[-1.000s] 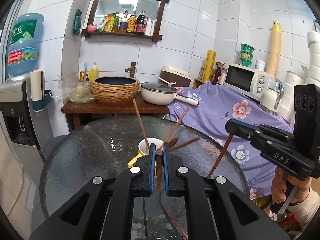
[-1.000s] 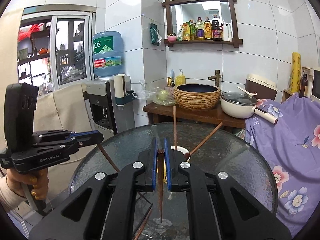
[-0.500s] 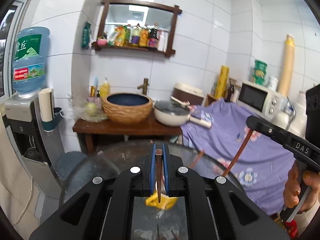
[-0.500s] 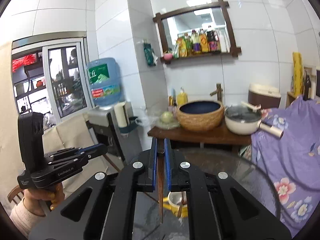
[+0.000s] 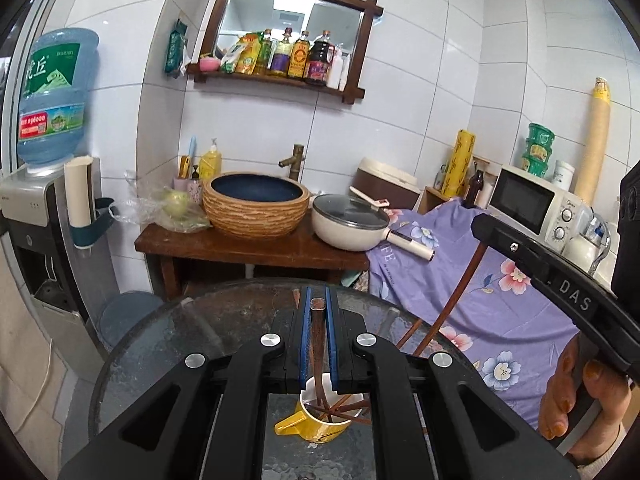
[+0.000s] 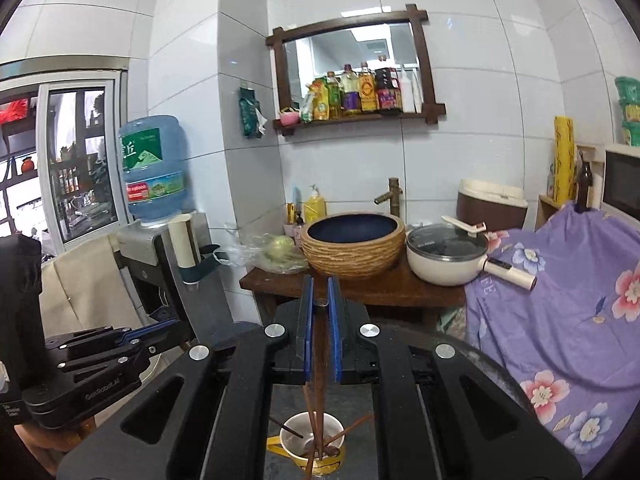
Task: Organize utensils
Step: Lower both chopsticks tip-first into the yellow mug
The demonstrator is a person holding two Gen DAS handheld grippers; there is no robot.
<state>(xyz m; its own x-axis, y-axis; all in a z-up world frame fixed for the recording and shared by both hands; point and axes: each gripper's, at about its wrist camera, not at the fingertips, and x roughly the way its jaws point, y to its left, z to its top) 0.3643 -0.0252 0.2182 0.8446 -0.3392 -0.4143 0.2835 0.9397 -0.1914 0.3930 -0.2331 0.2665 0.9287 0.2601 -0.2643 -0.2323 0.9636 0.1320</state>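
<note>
My left gripper (image 5: 319,300) is shut on a brown chopstick (image 5: 317,344) that hangs down towards a yellow mug (image 5: 316,430). The mug is white inside, holds several brown utensils and stands on the round glass table (image 5: 180,340). My right gripper (image 6: 320,292) is shut on another brown chopstick (image 6: 316,380), whose lower end crosses the mug (image 6: 292,436) in this view. Each gripper shows in the other's view: the right gripper (image 5: 536,260) with its chopstick (image 5: 460,292) at the right, the left gripper (image 6: 120,344) at the left.
Behind the table stands a wooden counter (image 5: 248,246) with a woven basin (image 5: 256,206) and a lidded white pan (image 5: 348,224). A water dispenser (image 5: 36,216) stands at the left. A purple flowered cloth (image 5: 500,292) and a microwave (image 5: 528,204) are at the right.
Both grippers have risen with their chopsticks still clamped. The mug has slid from in front of the fingertips to low beneath them in both views.
</note>
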